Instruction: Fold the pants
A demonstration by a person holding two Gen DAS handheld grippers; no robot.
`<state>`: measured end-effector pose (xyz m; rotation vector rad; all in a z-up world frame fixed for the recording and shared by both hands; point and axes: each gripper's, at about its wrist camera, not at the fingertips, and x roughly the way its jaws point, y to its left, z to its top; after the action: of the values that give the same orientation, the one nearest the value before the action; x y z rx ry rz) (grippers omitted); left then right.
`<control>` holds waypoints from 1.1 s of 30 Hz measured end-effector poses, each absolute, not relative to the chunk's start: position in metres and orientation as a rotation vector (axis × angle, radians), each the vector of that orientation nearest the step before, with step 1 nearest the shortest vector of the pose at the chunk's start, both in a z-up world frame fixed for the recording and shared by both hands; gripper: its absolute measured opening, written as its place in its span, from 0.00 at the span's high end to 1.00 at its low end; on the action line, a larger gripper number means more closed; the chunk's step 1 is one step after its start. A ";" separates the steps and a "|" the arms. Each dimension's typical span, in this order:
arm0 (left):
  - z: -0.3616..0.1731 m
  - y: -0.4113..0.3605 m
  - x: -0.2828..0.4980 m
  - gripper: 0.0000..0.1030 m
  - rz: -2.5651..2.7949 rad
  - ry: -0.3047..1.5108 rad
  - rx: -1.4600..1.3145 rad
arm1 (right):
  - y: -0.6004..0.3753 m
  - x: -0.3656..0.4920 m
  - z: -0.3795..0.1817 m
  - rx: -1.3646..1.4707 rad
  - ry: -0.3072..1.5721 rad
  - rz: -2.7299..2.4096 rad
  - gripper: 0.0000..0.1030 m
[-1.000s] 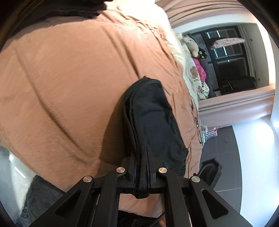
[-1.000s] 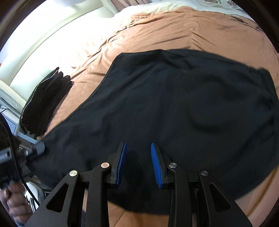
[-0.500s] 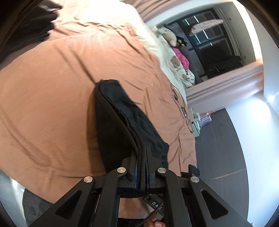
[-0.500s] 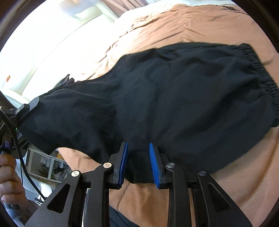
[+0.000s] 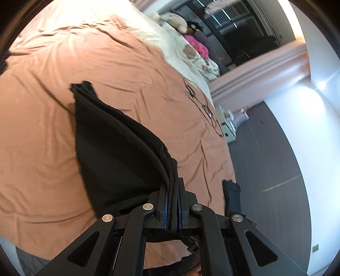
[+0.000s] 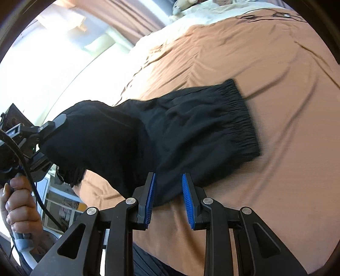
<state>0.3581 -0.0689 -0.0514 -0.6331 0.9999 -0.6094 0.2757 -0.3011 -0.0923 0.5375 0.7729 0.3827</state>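
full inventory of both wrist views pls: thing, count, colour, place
pants: 1, black, elastic waistband end lying on the bedspread, other end lifted
bedspread: 1, orange-brown, covers the bed
bedding: cream, printed, far end of the bed
stuffed toy: 1, beige, at the far end of the bed
pink item: 1, beside the toy; too blurred to name
floor: grey, beside the bed
left gripper: 1, black with blue pads, shut on the pants' layered edge
right gripper: 1, black with blue pads, jaws apart at the pants' near edge
hand: 1, holds the left gripper's handle
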 end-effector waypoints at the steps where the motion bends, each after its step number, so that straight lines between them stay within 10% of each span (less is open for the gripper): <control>1: -0.052 -0.077 0.359 0.94 -0.620 1.006 -0.623 | -0.307 0.272 -0.092 0.543 0.770 0.377 0.77; 22: -0.113 -0.215 0.352 0.92 -0.768 1.255 -0.427 | -0.368 0.199 -0.094 0.639 0.730 0.233 0.73; 27: -0.118 -0.215 0.347 0.43 -0.798 1.277 -0.430 | -0.373 0.198 -0.097 0.651 0.736 0.223 0.73; 33: -0.105 -0.183 0.353 0.30 -0.758 1.223 -0.450 | -0.368 0.202 -0.093 0.648 0.710 0.242 0.44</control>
<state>0.3527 -0.1831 -0.1052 -0.4499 1.2230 -0.7575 0.2017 -0.3682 -0.0929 0.6482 0.7099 0.2422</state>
